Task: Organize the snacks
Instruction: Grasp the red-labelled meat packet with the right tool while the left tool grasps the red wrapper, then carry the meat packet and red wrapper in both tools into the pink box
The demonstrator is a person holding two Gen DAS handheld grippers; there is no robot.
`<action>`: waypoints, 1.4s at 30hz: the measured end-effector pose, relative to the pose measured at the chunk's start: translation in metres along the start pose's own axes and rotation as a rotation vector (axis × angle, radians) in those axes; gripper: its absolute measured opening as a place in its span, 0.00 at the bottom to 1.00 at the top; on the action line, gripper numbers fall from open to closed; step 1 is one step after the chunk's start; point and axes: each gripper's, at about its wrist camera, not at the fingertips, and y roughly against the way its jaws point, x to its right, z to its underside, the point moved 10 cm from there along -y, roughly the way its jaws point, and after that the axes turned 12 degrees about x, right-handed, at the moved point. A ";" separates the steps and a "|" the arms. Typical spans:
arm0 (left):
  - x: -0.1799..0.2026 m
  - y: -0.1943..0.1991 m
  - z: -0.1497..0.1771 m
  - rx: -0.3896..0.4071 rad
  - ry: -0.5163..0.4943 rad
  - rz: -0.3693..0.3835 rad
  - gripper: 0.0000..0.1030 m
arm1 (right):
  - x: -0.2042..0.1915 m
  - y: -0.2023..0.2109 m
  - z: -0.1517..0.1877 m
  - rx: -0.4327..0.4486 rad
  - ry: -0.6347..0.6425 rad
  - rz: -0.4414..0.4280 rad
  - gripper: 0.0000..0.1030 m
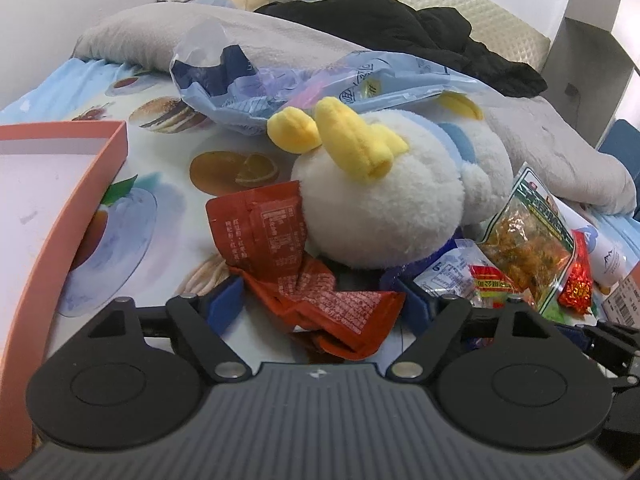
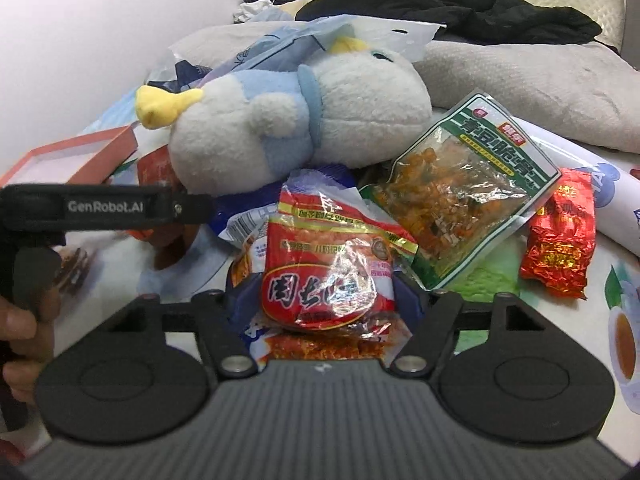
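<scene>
My left gripper (image 1: 322, 302) is open, its blue fingers on either side of crumpled dark red snack packets (image 1: 280, 248) lying on the bed. An open orange box (image 1: 64, 184) sits to its left. My right gripper (image 2: 320, 296) has its fingers around a red snack bag (image 2: 332, 268), touching both sides. A green-edged bag of orange snacks (image 2: 468, 192) and a small red foil packet (image 2: 560, 240) lie to the right; the green bag also shows in the left wrist view (image 1: 528, 240). The left gripper's body (image 2: 104, 206) shows at the left of the right wrist view.
A white and blue plush toy (image 1: 392, 196) with yellow parts lies behind the snacks, also in the right wrist view (image 2: 288, 120). A blue plastic bag (image 1: 280, 80), a grey pillow (image 2: 540, 80) and black clothes (image 1: 400, 28) lie further back. A white tube (image 2: 616, 208) lies at the right.
</scene>
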 end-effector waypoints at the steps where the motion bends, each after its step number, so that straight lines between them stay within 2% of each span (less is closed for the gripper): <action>1: 0.000 0.001 0.000 -0.001 0.000 0.003 0.78 | -0.001 0.001 0.000 -0.002 0.000 0.001 0.66; 17: 0.020 0.061 0.030 -0.068 -0.015 0.040 0.75 | -0.003 0.054 0.005 -0.015 0.010 0.006 0.64; 27: 0.048 0.109 0.061 -0.118 -0.025 0.075 0.74 | 0.002 0.107 0.031 -0.060 0.029 0.031 0.64; 42: 0.089 0.165 0.095 -0.170 -0.040 0.083 0.63 | 0.019 0.174 0.066 -0.121 0.010 0.087 0.64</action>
